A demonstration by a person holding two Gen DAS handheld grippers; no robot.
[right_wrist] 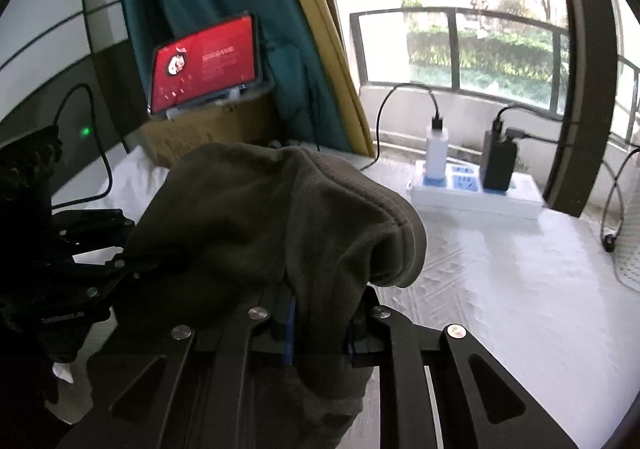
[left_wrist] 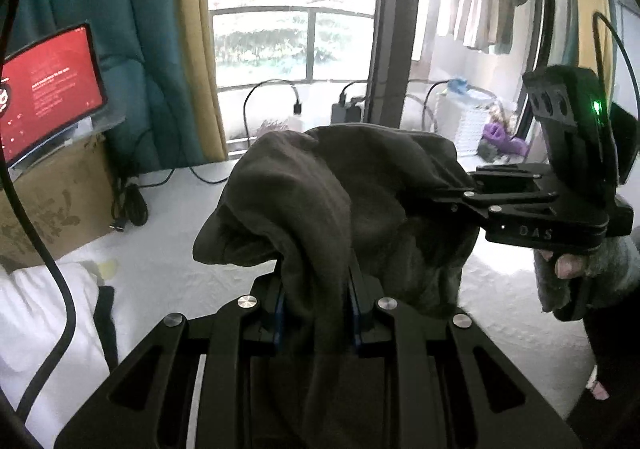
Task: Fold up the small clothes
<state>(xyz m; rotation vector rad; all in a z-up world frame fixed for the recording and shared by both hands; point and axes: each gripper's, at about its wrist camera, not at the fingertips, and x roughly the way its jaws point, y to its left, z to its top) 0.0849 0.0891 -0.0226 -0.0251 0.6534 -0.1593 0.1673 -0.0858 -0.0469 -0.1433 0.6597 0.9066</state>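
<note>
Counts: two grippers, one garment, one tablet, one cardboard box, two chargers on one power strip.
Tablet (right_wrist: 204, 61): red screen lit, propped on the cardboard box (right_wrist: 192, 137), left of and behind the garment.
Left gripper (left_wrist: 316, 301): jaws pinched together on a fold of the garment; cloth fills the gap between its blue pads.
Garment (left_wrist: 340, 189): dark brownish-grey, soft and fleecy, bunched into rounded humps with a stitched hem curling at one end; it hangs raised over the white table (left_wrist: 180, 257), stretched between the two grippers.
Right gripper (right_wrist: 320, 329): jaws likewise clamped on the garment, fabric spilling over and under the fingers; in the left wrist view it sits right of the garment, held by a hand (left_wrist: 576, 265) in a grey sleeve.
Power strip (right_wrist: 476, 189): white, right of and behind the garment, carrying one white charger (right_wrist: 436, 153) and one black charger (right_wrist: 498, 161), each with a cable.
</note>
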